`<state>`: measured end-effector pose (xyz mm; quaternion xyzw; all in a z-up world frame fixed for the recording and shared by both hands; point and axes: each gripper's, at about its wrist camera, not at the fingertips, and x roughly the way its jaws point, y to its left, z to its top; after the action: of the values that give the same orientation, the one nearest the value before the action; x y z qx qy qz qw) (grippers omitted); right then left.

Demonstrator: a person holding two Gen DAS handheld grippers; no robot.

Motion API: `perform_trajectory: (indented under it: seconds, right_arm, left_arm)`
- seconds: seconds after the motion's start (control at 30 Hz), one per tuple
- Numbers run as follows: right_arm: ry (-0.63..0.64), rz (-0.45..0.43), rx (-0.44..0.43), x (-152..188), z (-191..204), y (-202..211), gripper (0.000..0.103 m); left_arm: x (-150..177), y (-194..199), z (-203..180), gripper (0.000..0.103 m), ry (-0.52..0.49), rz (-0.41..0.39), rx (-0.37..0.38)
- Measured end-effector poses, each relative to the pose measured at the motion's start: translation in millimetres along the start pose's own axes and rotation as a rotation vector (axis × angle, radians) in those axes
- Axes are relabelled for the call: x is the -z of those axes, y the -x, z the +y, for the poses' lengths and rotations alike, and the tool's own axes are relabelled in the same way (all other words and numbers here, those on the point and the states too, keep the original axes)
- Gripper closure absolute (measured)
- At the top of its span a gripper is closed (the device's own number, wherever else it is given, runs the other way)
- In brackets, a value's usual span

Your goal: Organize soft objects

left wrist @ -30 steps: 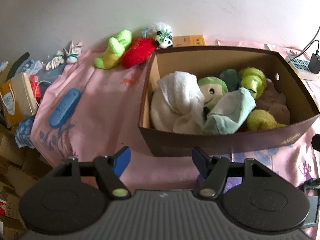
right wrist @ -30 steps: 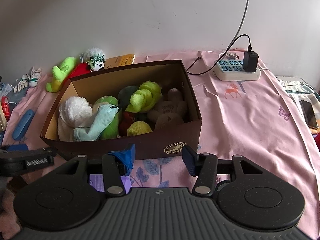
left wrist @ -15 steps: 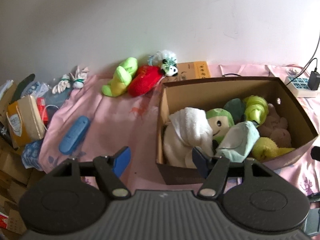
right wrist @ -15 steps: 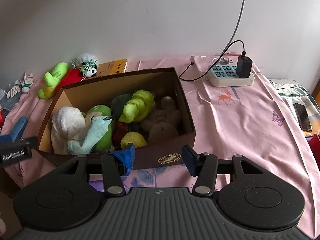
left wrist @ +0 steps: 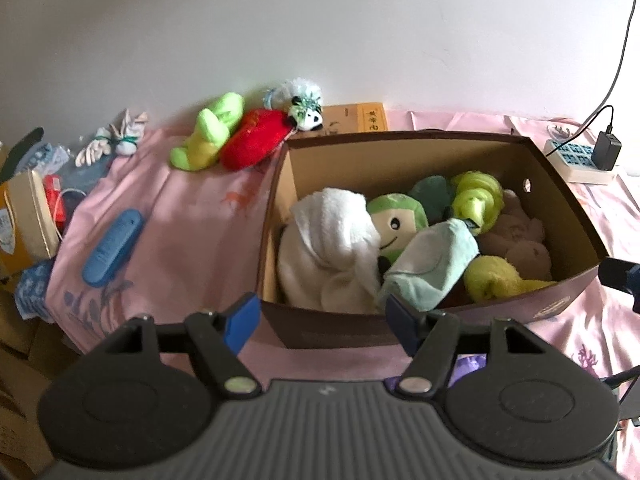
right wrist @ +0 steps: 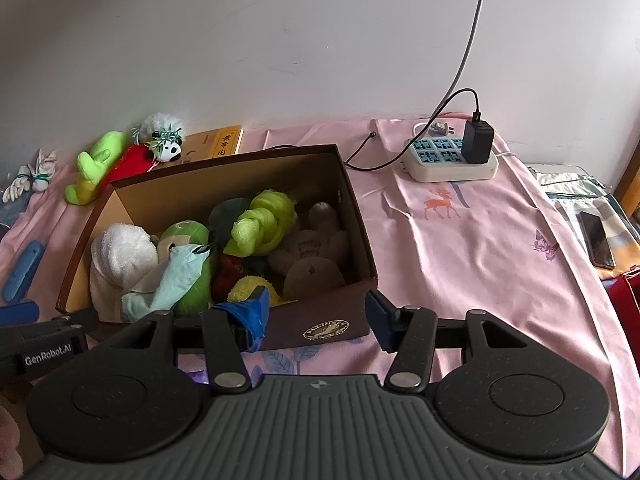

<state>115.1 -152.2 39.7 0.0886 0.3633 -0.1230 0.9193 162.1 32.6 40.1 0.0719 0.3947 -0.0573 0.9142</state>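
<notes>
A brown cardboard box (left wrist: 400,138) on the pink sheet holds a white towel (left wrist: 328,248), a green plush head (left wrist: 396,216), a light blue cloth (left wrist: 432,264), a lime yarn bundle (right wrist: 260,220), a brown teddy (right wrist: 312,244) and a yellow plush (left wrist: 496,280). Outside the box, against the wall, lie a lime plush (left wrist: 208,136), a red plush (left wrist: 256,144) and a small panda (left wrist: 306,114). My left gripper (left wrist: 322,320) hovers open and empty before the box's near wall. Over the box's near right corner, my right gripper (right wrist: 318,316) is open too and holds nothing.
A blue remote-shaped item (left wrist: 112,246) and knotted white gloves (left wrist: 112,144) lie left of the box. A yellow book (right wrist: 224,142) leans behind it. The power strip (right wrist: 448,160) with a charger sits at the back right, a phone (right wrist: 598,240) at the far right. Cartons crowd the left edge.
The left wrist view has tilted up a little, so the box sits lower in it and more wall shows. Both grippers stay open and empty.
</notes>
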Motion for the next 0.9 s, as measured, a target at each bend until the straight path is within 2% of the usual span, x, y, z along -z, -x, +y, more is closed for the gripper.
perform_trajectory:
  seconds: [0.17, 0.53, 0.9]
  right_arm:
    - [0.007, 0.007, -0.011, -2, 2, -3, 0.065]
    - [0.019, 0.032, -0.022, -3, 3, -13, 0.064]
    - [0.002, 0.049, -0.038, -2, 0, -17, 0.064]
  left_arm:
    - [0, -3, -1, 0.034, 0.022, 0.017, 0.021]
    - [-1, -13, -4, 0.034, 0.017, 0.051, 0.014]
    - [-5, -17, -10, 0.034, 0.002, 0.046, 0.006]
